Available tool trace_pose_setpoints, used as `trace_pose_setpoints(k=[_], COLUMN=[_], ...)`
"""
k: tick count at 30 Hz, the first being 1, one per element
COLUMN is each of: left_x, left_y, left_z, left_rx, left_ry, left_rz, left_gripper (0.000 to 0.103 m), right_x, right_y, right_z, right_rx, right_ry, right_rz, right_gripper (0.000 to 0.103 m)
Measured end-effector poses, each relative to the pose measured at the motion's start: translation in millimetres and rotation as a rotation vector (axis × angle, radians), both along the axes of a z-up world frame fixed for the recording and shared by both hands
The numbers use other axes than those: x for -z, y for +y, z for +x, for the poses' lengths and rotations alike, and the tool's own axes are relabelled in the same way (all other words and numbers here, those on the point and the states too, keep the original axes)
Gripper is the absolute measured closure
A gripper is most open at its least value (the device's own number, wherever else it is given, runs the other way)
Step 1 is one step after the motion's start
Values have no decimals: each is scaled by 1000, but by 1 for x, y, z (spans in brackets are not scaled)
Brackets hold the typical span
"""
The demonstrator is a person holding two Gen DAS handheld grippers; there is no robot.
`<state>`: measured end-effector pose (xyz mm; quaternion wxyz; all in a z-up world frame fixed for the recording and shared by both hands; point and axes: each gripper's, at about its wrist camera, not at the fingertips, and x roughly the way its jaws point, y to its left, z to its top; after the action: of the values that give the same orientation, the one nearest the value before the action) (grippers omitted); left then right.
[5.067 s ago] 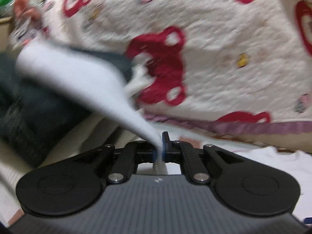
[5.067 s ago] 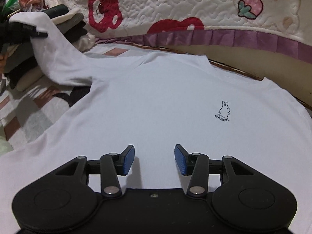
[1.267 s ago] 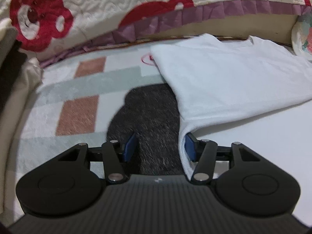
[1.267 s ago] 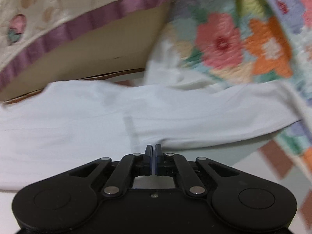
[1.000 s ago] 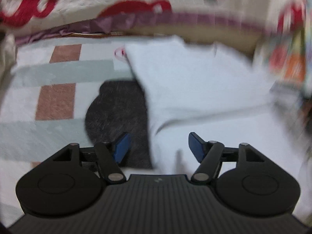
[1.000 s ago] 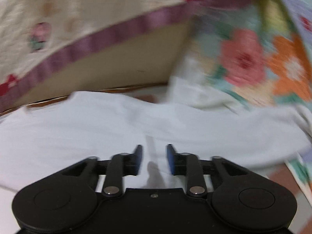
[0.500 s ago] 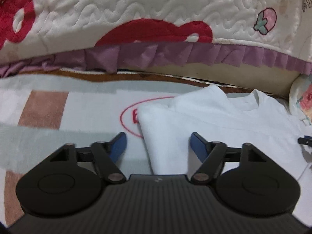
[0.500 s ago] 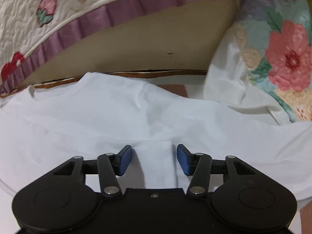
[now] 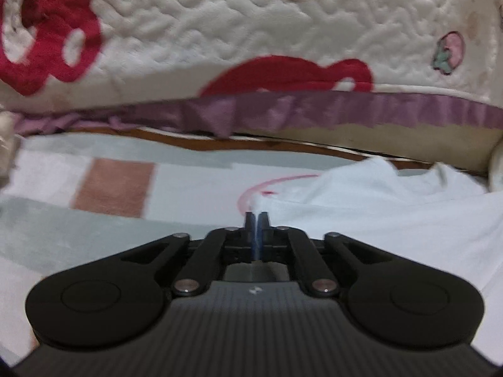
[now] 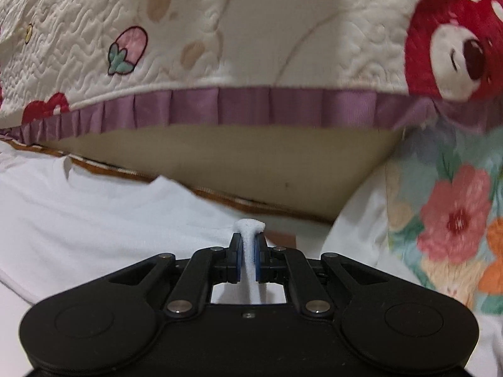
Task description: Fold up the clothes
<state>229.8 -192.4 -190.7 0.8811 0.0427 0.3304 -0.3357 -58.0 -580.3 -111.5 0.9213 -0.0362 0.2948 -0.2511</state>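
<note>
A white T-shirt (image 9: 393,216) lies on a checked blanket, its sleeves folded in. In the left wrist view it spreads to the right, and my left gripper (image 9: 257,220) is shut on its left shoulder corner. In the right wrist view the T-shirt (image 10: 94,213) spreads to the left, and my right gripper (image 10: 248,245) is shut on a pinch of its right shoulder corner, which bulges above the blue pads. Both grippers are close to the shirt's top edge by the collar.
A quilted cream bedspread (image 9: 251,31) with red bears and a purple frill (image 10: 251,106) hangs close behind the shirt. A floral cushion (image 10: 456,220) lies to the right. The checked blanket (image 9: 110,188) extends to the left.
Both grippers have moved forward to the shirt's shoulder corners and shut on them; half a second ago both were open over the cloth.
</note>
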Motion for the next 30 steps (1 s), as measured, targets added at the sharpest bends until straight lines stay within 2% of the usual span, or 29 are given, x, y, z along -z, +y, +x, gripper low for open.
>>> trace_pose_setpoints(k=[1,4,6,8,10,11,12,14,17,19,20,21,23,27,29,30], left_x=[0,-3,-14,-31,-41,-45,-46,-44,-26,-25,-26,-26,-26,-24,-23,-22], left_y=[2,17,23,22,13,7,1,-12,-22,-15,-11,-8,-4,-3,-5,-3], left_z=[1,9,-2,-23,-44,-55,-65,-84,-98,-102,-102,-102,-105,-104,-104,-104], left_rx=[-25,-63,-40,38,157,219,270,367,405,410,413,417,421,411,411,411], left_ry=[-33,37,38,33,65,84,97,135,188,174,175,174,156,156,163,166], left_rz=[31,-17,-60,-104,-124,-125,-107,-67,39,33,37,40,51,44,42,38], left_gripper=[103,103,101,98,89,81,71,64,64,64,64,64,64,64,64,64], right_x=[1,14,23,26,23,21,20,22,36,45,49,54,60,59,58,57], right_y=[-1,-8,-11,-9,-2,4,11,22,30,34,37,39,39,20,10,6], right_z=[6,22,31,33,29,26,22,15,7,2,0,-3,-9,-23,-30,-32], right_rx=[-4,6,47,106,133,122,94,46,11,-12,-23,-35,-40,24,70,104], right_ry=[12,87,142,149,112,83,57,29,44,54,59,64,63,56,53,71], right_rz=[-10,3,-24,-51,-20,8,36,80,123,152,167,181,216,235,239,213], right_gripper=[95,93,89,79,76,73,69,63,62,60,49,43,41,41,49,45])
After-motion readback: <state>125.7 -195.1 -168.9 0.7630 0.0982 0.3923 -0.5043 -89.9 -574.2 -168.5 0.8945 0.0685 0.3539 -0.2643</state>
